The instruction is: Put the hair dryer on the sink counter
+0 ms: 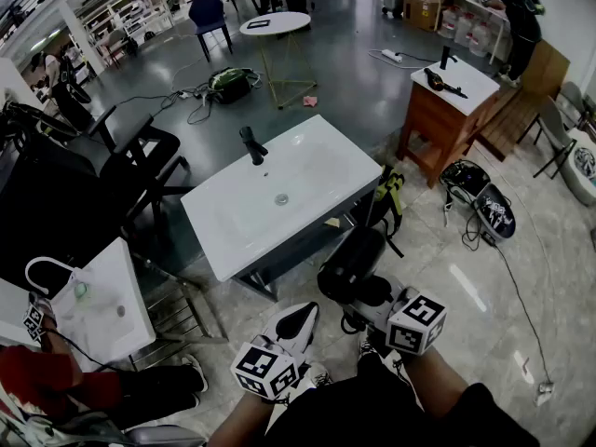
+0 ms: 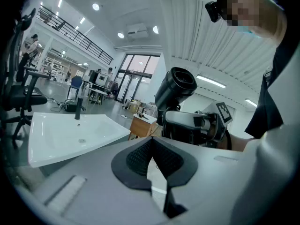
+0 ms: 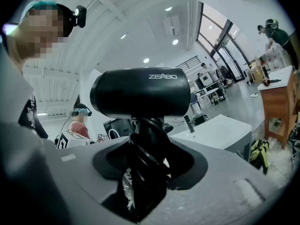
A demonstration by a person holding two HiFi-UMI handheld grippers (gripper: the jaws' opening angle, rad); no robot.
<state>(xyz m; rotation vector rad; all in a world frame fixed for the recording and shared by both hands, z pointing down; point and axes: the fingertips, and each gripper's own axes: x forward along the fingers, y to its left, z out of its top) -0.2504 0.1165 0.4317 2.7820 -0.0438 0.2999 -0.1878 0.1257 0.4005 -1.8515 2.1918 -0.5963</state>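
Carry step: the right gripper (image 1: 361, 293) clamps the hair dryer (image 1: 346, 261) by its handle, just short of the sink counter (image 1: 228, 240). The left gripper (image 1: 298, 324) is closed and empty. Next move – advance over the counter, lower, release.

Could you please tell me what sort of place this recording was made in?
Probably an open-plan lab or workshop hall, not a real bathroom: the sink counter stands free on the floor, a second sink on a wooden cabinet sits nearby, and an office chair and round table stand around them.
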